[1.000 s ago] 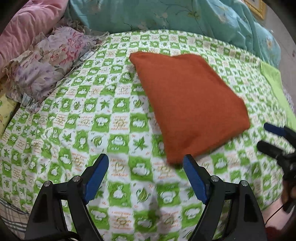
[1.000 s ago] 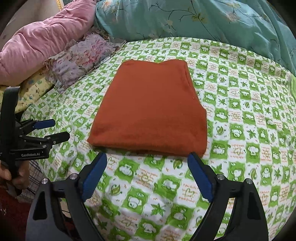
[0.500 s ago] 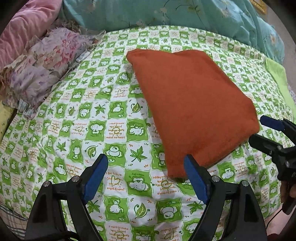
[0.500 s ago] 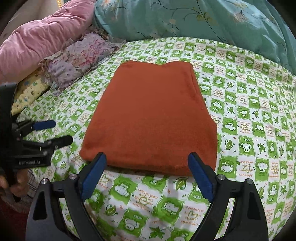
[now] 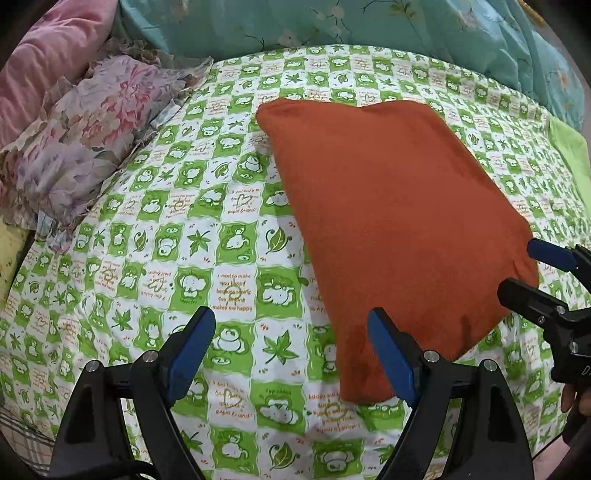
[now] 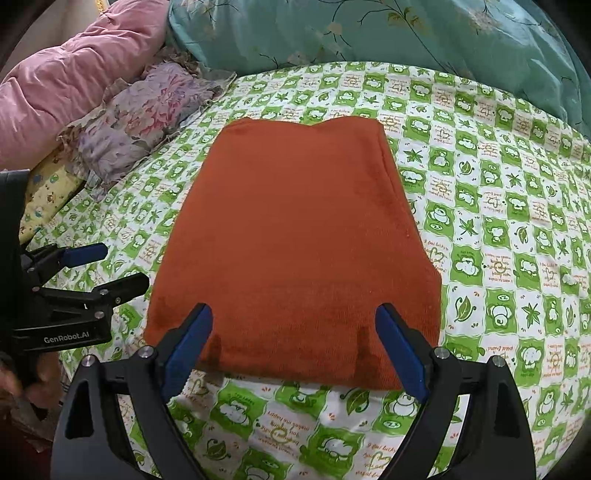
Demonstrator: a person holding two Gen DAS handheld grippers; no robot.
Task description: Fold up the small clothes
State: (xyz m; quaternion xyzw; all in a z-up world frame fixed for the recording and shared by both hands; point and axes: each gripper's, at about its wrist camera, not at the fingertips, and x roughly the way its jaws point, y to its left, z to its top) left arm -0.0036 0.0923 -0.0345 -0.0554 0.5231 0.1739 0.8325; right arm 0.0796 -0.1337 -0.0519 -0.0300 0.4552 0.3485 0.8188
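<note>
Bed (image 6: 517,258) with green-and-white check sheet fills both views; teal quilt (image 6: 369,33), pink duvet (image 6: 74,66) and floral pillow (image 6: 147,114) along the far edge.

Rust-orange cloth (image 6: 295,236) lies flat mid-bed, roughly rectangular, looks already folded at least once, near edge toward both cameras.

Right tongs (image 6: 293,343) spread wide, empty, straddling the near edge of the cloth, tips over the fabric. Left tongs (image 5: 291,350) also spread, empty, off the cloth's near-left corner: inner finger overlaps that corner, outer finger over bare sheet.

My read: step in hand is picking up the near edge for another fold. To do it well:
- left should shift in onto the corner, right out to the other corner
- go low so each pair bites all layers at the edge, not just the top one
- lift both evenly, carry to the far edge, line up corners before letting go

Fabric looks thick and soft; a shallow pinch could slip or peel layers.

Readable text: "GenRobot.AI" on the left tool body in the right view. Sheet print appears mirrored; "makes me happy" is legible.
</note>
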